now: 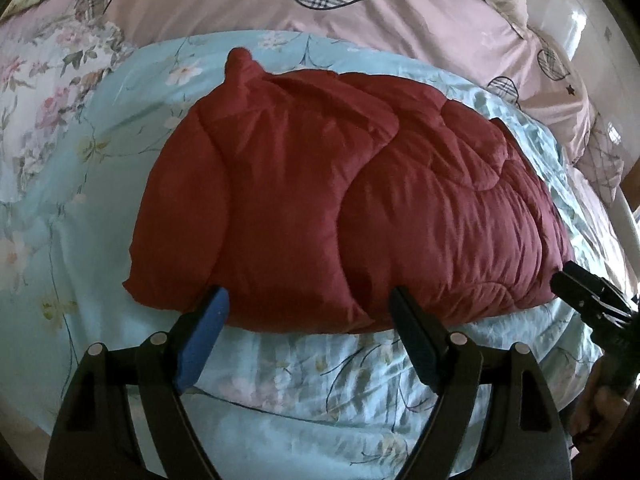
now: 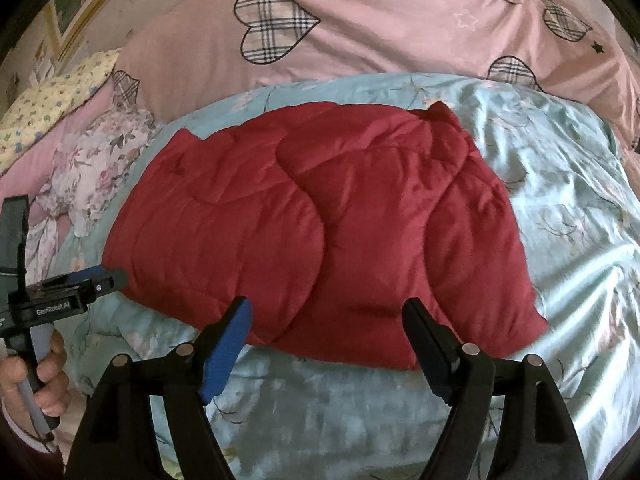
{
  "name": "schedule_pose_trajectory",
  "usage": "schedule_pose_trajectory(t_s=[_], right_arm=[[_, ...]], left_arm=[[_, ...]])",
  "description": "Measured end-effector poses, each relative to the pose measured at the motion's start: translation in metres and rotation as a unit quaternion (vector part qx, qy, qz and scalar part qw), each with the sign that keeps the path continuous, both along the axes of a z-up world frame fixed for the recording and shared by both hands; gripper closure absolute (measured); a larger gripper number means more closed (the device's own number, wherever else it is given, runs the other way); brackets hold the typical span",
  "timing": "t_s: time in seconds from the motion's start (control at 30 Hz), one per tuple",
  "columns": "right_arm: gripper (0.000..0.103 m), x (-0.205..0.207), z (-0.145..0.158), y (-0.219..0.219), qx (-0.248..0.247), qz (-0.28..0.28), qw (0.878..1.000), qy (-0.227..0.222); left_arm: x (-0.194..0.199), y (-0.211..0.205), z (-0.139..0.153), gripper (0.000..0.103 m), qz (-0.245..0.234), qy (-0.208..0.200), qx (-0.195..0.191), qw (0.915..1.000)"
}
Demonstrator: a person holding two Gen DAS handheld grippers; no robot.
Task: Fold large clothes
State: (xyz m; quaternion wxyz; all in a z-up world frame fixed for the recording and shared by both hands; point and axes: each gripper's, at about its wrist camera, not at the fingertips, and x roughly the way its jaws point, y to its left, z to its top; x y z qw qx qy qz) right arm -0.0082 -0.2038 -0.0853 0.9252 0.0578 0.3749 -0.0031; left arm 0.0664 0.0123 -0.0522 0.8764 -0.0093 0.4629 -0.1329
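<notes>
Left gripper (image 1: 308,308): spread wide, empty, at jacket's near-left hem.
Right gripper (image 2: 326,320): spread wide, empty, at near-right hem.
Jacket (image 1: 340,200): on bed, straight ahead, long axis crosswise.

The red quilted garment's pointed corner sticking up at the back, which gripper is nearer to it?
Left, I'd judge. The left gripper faces the garment's near edge on the side where the corner rises; the right gripper is at the near edge toward the opposite end. Both are open and hold nothing.
</notes>
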Motion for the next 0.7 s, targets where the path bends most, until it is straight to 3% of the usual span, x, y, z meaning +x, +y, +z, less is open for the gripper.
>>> schedule_pose_trajectory(t_s=[0.7], right_arm=[[0.016, 0.043, 0.003, 0.005, -0.031, -0.018, 0.999, 0.006]], left_arm=[[0.031, -0.049, 0.01, 0.016, -0.015, -0.008, 0.059, 0.9981]])
